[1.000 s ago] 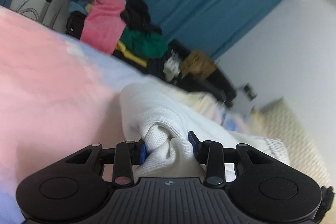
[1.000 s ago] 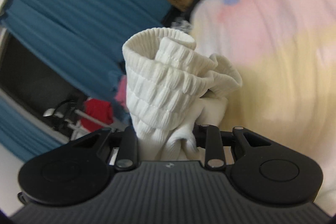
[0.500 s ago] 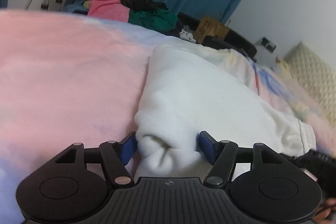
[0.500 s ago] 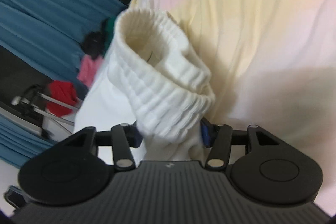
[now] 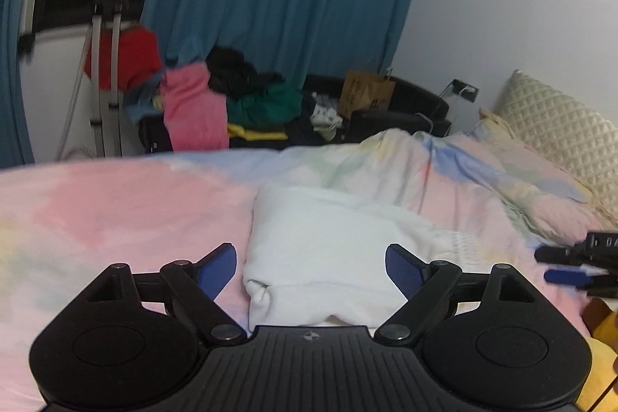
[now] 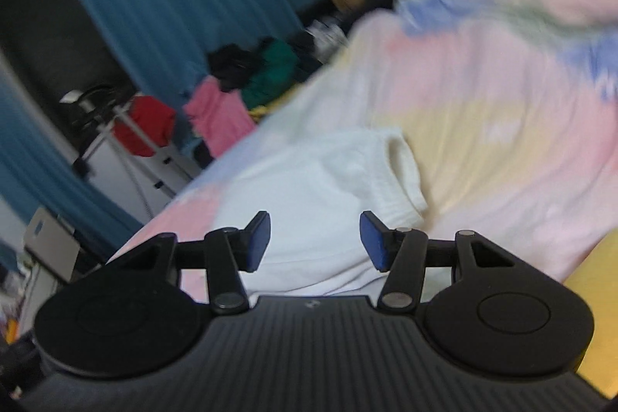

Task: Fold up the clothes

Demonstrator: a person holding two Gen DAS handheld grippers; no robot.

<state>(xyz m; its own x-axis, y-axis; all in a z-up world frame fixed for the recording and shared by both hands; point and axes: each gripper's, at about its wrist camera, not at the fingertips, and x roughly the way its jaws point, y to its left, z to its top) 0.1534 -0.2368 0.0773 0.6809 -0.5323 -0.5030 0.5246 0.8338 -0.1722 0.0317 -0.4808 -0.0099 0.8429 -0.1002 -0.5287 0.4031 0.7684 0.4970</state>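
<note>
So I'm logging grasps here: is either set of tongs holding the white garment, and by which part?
Nothing is held. The left tongs are opening and the right tongs stand open, both clear of the folded white garment on the bed.

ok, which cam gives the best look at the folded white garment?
Left wrist. The white garment lies square-on and fairly sharp on the pastel bedcover, its folded edges and ribbed hem readable. The right wrist view shows the same garment tilted and motion-blurred, with its near edge cut off by the tool's body.
</note>
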